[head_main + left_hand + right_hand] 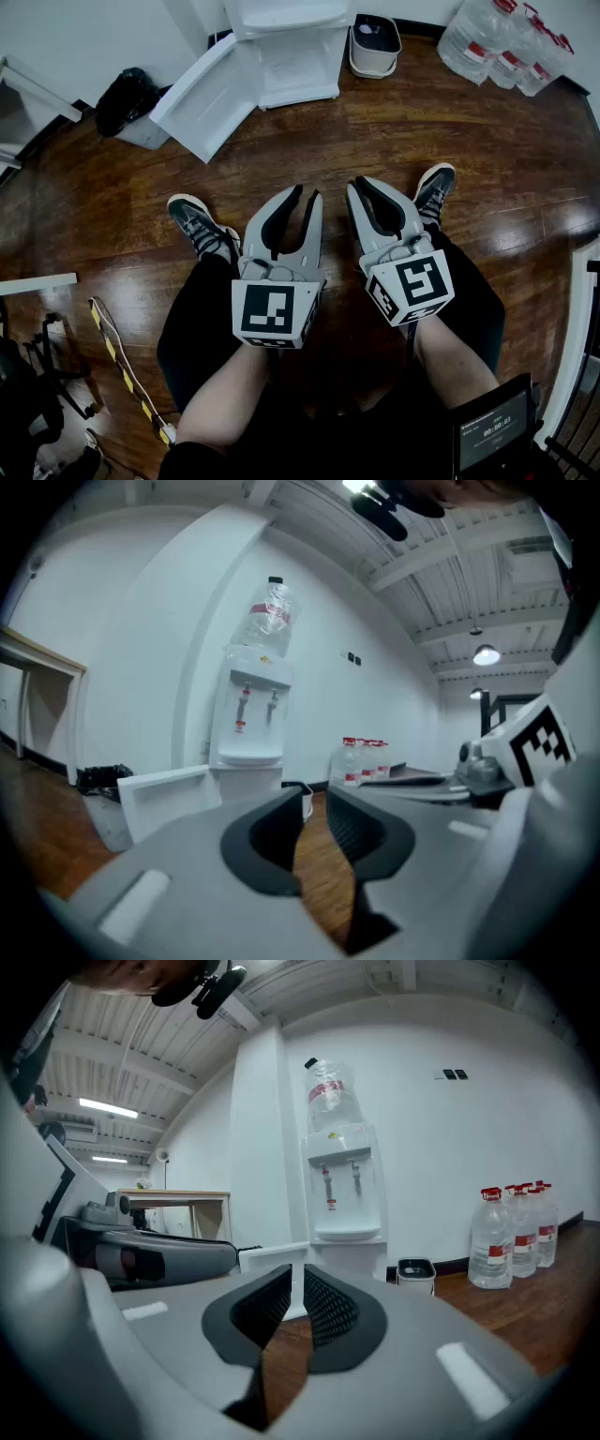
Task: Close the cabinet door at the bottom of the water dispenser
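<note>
The white water dispenser (286, 47) stands against the far wall, a bottle on top in the gripper views. Its bottom cabinet door (202, 98) hangs wide open, swung out to the left. Both grippers are held over the person's lap, well short of the dispenser and pointing toward it. The left gripper (307, 193) is shut with nothing between its jaws, and so is the right gripper (361, 183). In the left gripper view the open door (164, 799) lies left of the jaws (314, 794). In the right gripper view the door (272, 1258) shows just above the jaws (297, 1274).
A small grey bin (375, 45) sits right of the dispenser, and several large water bottles (506, 42) stand in the far right corner. A black bag (127, 98) lies left of the open door. Wooden floor stretches between the person's shoes and the dispenser.
</note>
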`<act>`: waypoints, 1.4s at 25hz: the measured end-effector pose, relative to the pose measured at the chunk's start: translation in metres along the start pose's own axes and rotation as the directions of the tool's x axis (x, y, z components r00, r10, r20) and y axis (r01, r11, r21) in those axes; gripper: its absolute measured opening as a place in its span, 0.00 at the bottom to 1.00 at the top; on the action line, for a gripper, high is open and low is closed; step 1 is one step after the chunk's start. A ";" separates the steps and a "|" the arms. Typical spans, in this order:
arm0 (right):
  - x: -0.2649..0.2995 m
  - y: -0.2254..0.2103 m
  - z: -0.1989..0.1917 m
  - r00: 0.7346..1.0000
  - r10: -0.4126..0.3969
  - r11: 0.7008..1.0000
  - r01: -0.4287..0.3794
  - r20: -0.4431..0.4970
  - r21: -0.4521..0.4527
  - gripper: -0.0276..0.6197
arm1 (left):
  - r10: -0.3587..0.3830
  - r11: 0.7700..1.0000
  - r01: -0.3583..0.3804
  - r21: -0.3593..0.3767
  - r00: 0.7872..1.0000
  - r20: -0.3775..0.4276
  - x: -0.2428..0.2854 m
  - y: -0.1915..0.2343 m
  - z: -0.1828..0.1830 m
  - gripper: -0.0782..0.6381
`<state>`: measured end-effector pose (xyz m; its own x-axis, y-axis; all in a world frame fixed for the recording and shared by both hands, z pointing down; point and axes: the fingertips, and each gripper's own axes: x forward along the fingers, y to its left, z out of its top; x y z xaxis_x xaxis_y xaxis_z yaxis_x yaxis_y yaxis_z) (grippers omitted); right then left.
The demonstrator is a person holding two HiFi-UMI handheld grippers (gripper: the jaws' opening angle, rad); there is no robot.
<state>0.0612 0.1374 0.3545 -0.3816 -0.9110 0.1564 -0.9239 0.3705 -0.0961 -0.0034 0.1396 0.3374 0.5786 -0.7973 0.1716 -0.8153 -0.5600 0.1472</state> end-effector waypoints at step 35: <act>0.172 0.037 0.031 0.974 0.187 0.982 -0.185 -0.127 0.026 0.31 | 0.164 0.985 -0.163 0.059 0.986 -0.003 0.057 0.163 0.057 0.25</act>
<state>-0.0377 -0.0113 0.3472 -0.5483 -0.7951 0.2594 -0.8361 0.5281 -0.1486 -0.1048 -0.0097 0.3156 0.4372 -0.8777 0.1962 -0.8987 -0.4345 0.0591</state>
